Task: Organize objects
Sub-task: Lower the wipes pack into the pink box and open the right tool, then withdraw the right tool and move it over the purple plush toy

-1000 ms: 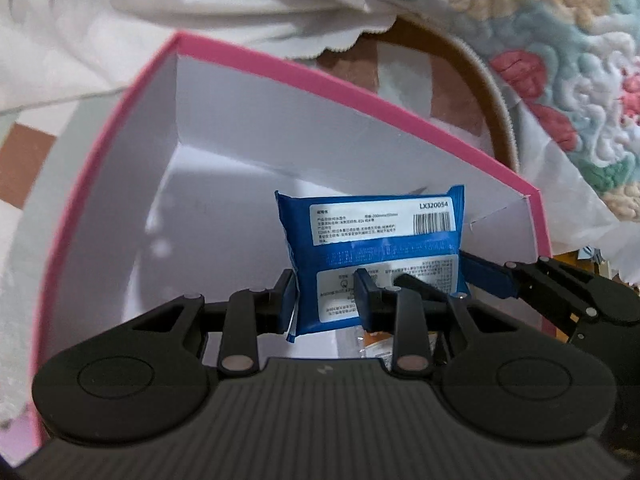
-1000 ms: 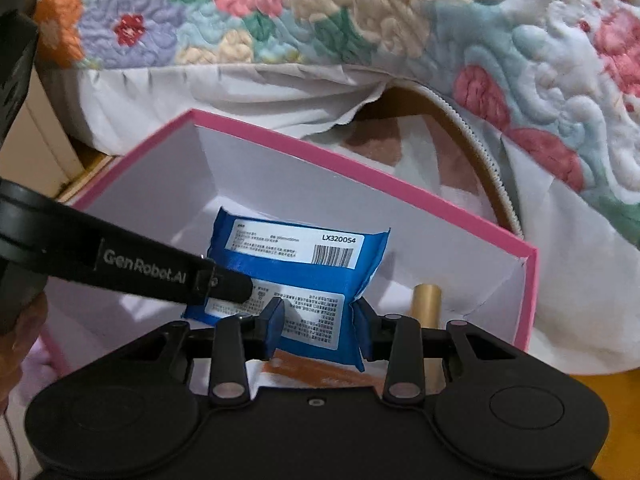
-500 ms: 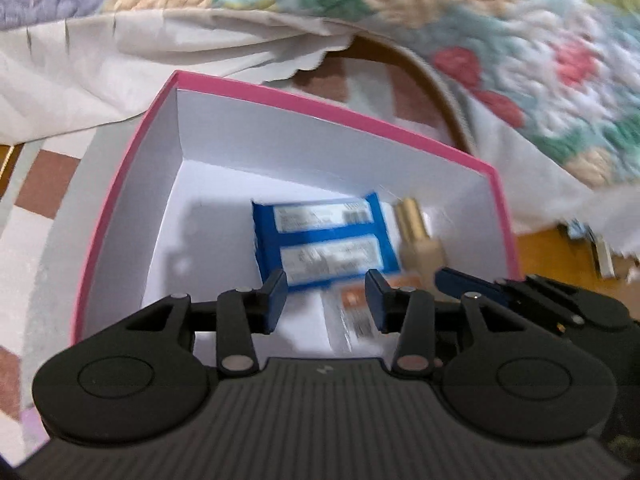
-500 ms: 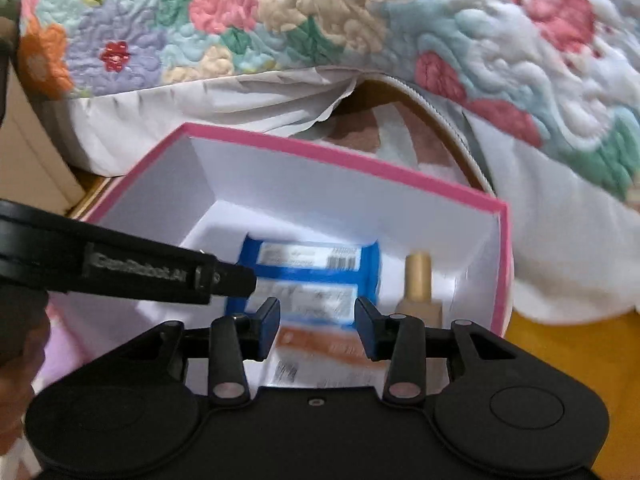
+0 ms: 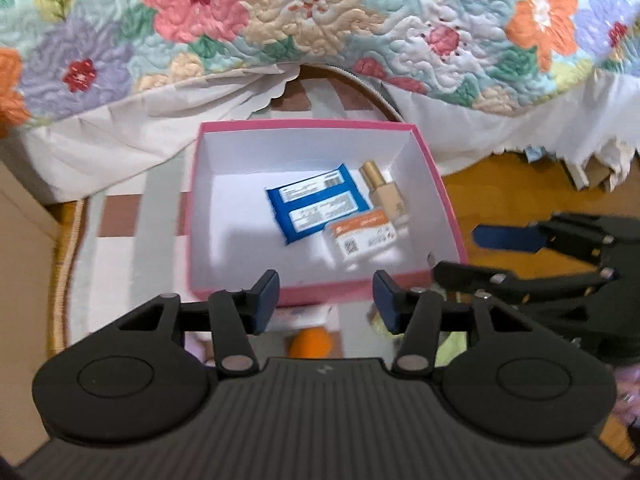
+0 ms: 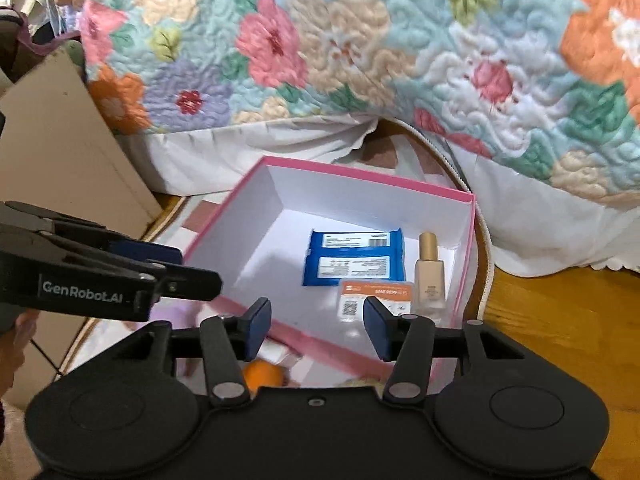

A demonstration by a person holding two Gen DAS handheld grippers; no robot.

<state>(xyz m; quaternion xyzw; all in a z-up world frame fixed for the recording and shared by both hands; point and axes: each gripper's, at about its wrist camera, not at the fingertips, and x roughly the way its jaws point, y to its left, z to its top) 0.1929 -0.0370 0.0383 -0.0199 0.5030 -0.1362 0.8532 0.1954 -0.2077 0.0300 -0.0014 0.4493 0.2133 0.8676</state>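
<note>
Left hand-held gripper [image 5: 326, 300] gapes empty, blue packet [image 5: 316, 208] beyond in pink box [image 5: 320, 294].

Ahead of me, across the far side, hangs a quilted floral bedspread [image 5: 320, 20] in pink, peach, lavender, orange and pale blue. Below it a white bed skirt [image 5: 132, 120] with a scalloped edge drops to the floor. The wooden floor [image 6: 560, 320] is warm orange-brown and shows on my right. A checked rug [image 5: 120, 216] in brown, grey and white, with a pale braided edge, lies in the middle. A beige cardboard panel [image 6: 52, 136] stands at my left.
</note>
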